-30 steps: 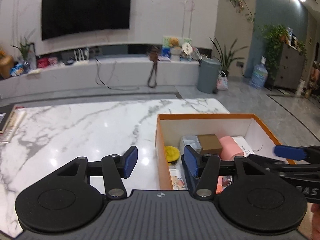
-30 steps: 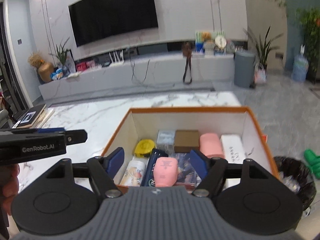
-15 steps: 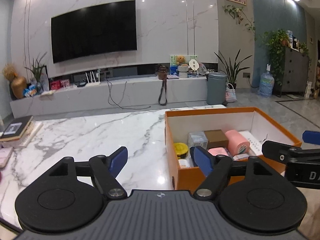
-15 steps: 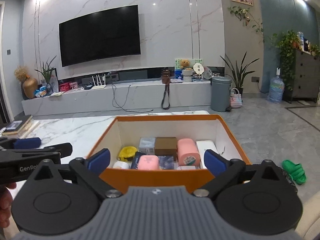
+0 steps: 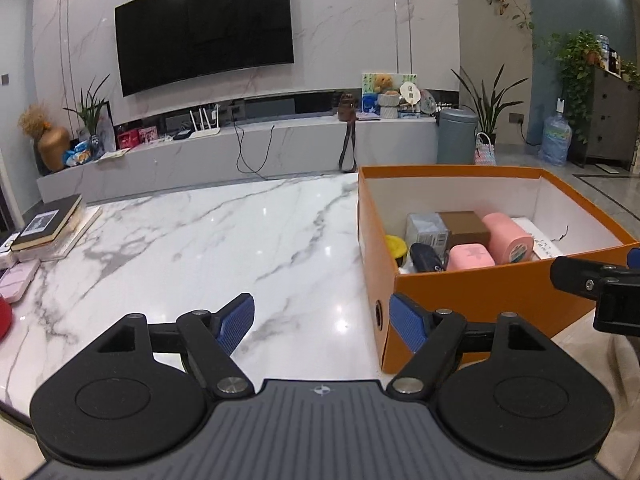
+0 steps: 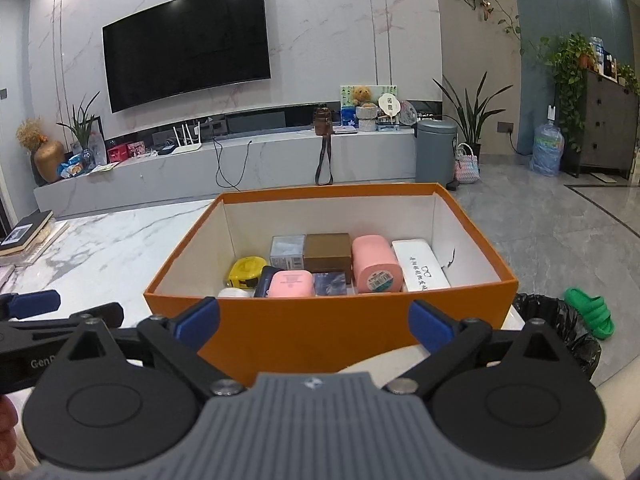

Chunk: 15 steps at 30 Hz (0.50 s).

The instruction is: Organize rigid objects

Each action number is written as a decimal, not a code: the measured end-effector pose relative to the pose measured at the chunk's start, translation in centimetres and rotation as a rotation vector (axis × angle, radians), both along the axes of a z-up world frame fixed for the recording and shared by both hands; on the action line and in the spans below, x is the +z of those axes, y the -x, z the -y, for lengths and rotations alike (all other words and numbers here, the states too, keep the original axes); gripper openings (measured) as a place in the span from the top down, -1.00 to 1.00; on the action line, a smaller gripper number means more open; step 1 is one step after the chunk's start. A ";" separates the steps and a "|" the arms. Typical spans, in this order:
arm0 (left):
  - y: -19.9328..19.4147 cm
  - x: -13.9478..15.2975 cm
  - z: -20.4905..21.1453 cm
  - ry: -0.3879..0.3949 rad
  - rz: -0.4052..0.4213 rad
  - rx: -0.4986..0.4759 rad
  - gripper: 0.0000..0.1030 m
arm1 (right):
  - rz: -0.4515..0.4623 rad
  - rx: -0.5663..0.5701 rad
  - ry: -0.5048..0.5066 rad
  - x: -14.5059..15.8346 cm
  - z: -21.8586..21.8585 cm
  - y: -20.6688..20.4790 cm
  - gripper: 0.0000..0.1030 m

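An orange box (image 6: pixel 328 332) stands at the right end of the marble table (image 5: pixel 192 256). It holds a pink cylinder (image 6: pixel 376 266), a brown box (image 6: pixel 328 252), a pink case (image 6: pixel 290 285), a yellow tape measure (image 6: pixel 246 270), a grey box (image 6: pixel 287 250) and a white case (image 6: pixel 420 270). The box also shows in the left wrist view (image 5: pixel 472 300). My right gripper (image 6: pixel 316 324) is open and empty in front of the box's near wall. My left gripper (image 5: pixel 324 320) is open and empty, near the box's left corner.
Stacked books (image 5: pixel 52 224) and a pink case (image 5: pixel 16 284) lie at the table's left edge. A black-lined bin (image 6: pixel 560 332) and a green slipper (image 6: pixel 588 312) sit on the floor right of the table. A TV wall and low console stand behind.
Both grippers have pulled back from over the box towards me and opened wider. The pink case sits in the box. The box has not moved.
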State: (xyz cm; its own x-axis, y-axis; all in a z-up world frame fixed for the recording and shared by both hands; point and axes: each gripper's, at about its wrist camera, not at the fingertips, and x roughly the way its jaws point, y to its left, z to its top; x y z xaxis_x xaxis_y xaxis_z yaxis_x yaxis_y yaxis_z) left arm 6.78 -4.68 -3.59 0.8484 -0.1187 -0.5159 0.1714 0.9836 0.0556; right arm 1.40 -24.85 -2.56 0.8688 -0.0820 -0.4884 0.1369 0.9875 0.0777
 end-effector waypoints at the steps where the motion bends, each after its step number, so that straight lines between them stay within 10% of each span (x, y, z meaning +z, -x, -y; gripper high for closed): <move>1: 0.1 0.0 -0.1 -0.003 -0.001 0.003 -0.75 | -0.003 0.001 0.004 0.0 -0.1 -0.1 -0.92; 15: 0.2 0.1 -0.2 -0.004 -0.004 0.002 -0.75 | -0.017 -0.004 0.024 0.0 -0.3 0.2 -0.92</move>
